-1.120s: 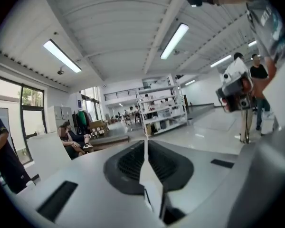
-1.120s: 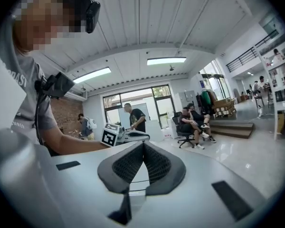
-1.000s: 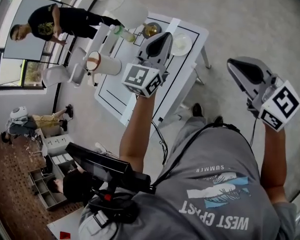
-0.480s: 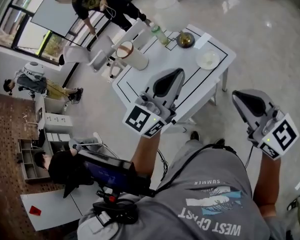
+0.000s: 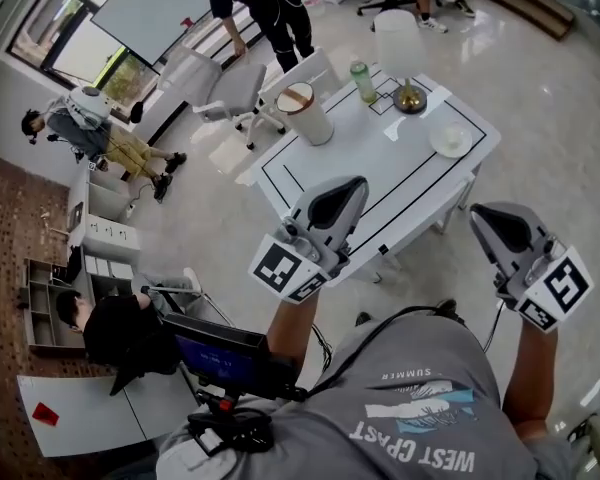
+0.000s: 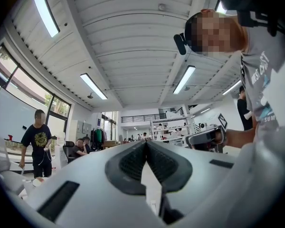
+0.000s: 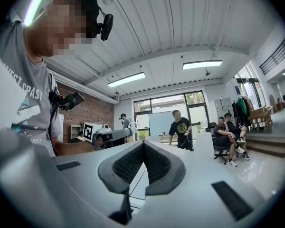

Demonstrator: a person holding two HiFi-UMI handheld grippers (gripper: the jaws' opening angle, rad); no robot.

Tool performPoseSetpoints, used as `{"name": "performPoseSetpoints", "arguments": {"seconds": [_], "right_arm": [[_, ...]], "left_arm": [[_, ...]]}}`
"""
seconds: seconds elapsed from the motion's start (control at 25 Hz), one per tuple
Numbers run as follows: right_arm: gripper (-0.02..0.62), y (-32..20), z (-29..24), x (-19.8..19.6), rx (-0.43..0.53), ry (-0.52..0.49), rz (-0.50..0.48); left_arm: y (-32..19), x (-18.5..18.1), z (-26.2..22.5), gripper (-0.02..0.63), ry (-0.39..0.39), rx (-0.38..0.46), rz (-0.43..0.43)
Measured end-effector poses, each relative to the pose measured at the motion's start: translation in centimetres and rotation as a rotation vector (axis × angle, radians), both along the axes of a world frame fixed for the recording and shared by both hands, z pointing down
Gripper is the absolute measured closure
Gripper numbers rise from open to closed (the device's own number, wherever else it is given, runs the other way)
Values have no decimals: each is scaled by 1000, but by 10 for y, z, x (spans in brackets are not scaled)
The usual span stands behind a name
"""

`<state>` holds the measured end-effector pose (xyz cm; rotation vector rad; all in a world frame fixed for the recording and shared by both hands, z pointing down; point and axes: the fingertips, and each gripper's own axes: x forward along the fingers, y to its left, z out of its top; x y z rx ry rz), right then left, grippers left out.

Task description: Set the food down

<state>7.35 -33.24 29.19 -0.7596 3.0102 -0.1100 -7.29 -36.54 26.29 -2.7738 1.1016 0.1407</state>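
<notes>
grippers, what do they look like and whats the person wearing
The left gripper and right gripper are light grey shells with dark ribbed pads on the jaws, each with a black-and-white marker cube. Grey short-sleeved printed T-shirt, black cable across it.

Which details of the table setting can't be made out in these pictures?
Plate, head view: too small to show any food.
Bowl, head view: contents too small.
Tub, head view: brown top, contents unclear.
Table, gripper views: mostly hidden behind the shut jaws.

The left tongs (image 6: 146, 145) fill the lower frame, jaws pressed together; the right tongs (image 6: 205, 137) show at centre right, a person (image 6: 37, 140) far left.
</notes>
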Motion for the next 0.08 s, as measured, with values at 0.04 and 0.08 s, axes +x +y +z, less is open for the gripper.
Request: {"name": "performPoseSetpoints", "arguments": {"seconds": [0.04, 0.08], "right_arm": [[589, 9, -18, -15, 11, 5, 4], [589, 19, -36, -29, 22, 10, 9]], "left_arm": [[12, -17, -16, 598, 7, 11, 2], [23, -34, -33, 598, 14, 23, 5]]}}
